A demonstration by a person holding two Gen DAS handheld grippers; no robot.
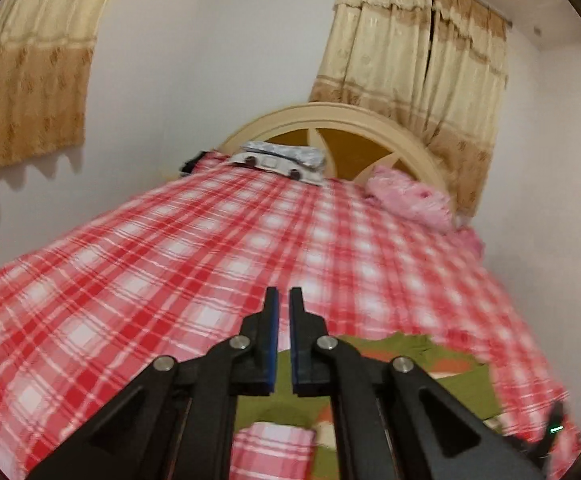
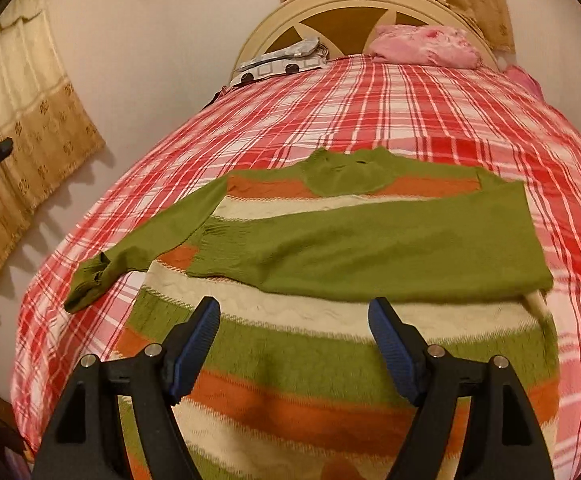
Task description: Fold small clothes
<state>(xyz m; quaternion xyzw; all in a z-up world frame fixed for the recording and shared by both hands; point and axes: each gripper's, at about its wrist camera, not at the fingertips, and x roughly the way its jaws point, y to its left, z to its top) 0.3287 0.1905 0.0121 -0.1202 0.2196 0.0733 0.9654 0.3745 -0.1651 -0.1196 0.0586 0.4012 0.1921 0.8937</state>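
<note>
A small sweater (image 2: 322, 336) with green, orange and cream stripes lies flat on the red plaid bed (image 2: 430, 108). Its right sleeve (image 2: 390, 252) is folded across the chest. Its left sleeve (image 2: 138, 252) stretches out to the left. My right gripper (image 2: 294, 312) is open and empty, hovering above the sweater's lower body. My left gripper (image 1: 283, 300) has its jaws nearly together with a thin gap, holding nothing, above the bed. Part of the sweater (image 1: 450, 384) shows below and right of it.
A cream headboard (image 2: 354, 0) stands at the far end. A pink pillow (image 2: 426, 46) and a patterned pillow (image 2: 282, 62) lie by it. Tan curtains (image 1: 422, 64) hang on the white walls. The bed's left edge (image 2: 22, 340) drops off near the wall.
</note>
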